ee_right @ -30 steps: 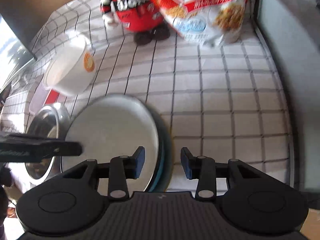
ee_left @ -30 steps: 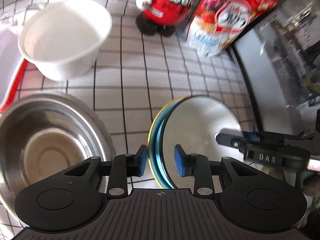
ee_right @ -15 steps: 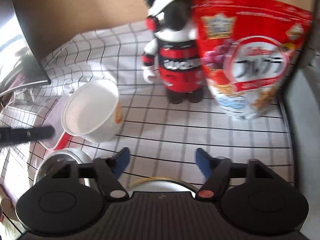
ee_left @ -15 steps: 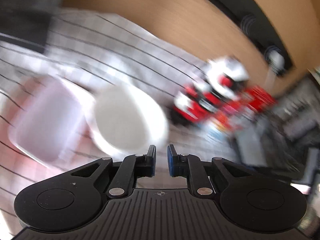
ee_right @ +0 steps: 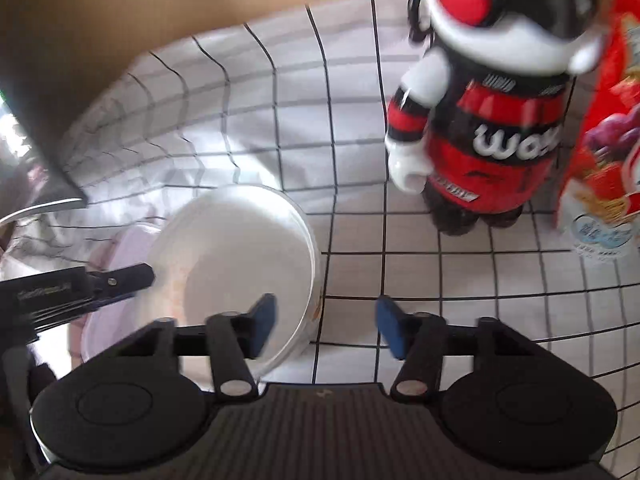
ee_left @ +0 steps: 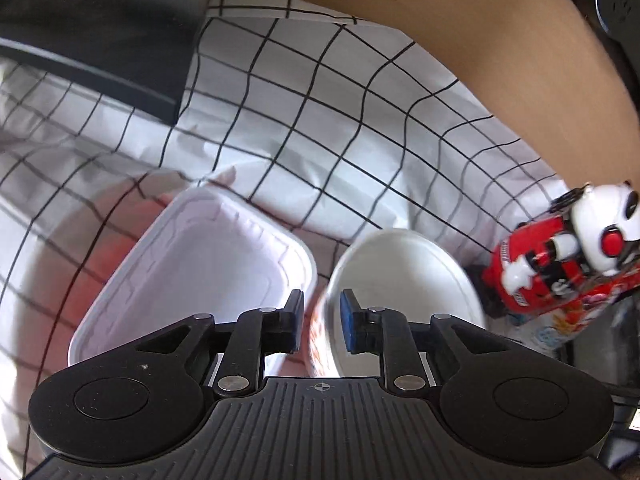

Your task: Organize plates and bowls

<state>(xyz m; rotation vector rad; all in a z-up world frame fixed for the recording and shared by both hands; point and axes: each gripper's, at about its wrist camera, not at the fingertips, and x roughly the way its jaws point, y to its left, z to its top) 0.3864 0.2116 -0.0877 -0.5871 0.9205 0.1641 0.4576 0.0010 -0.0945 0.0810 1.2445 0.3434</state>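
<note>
A white round bowl (ee_left: 400,288) with orange print on its side stands on the checked cloth. My left gripper (ee_left: 321,322) straddles its left rim. One pad is outside the wall and one inside, with thin gaps showing, and the jaws are opening. My right gripper (ee_right: 326,324) straddles the right rim of the same bowl (ee_right: 240,256). Its jaws are closing but still stand well off the wall. One of the left gripper's fingers (ee_right: 120,278) shows over the bowl's far rim in the right wrist view.
A white rectangular container (ee_left: 200,272) sits right beside the bowl on its left. A red and black panda figure (ee_right: 492,120) and a red cereal bag (ee_right: 608,140) stand behind on the right. A dark panel (ee_left: 100,20) rests on the cloth at the back left.
Both grippers left the stacked plates and steel bowl and moved over to the white bowl. The left jaws shut, then parted a little. The right jaws widened, then narrowed.
</note>
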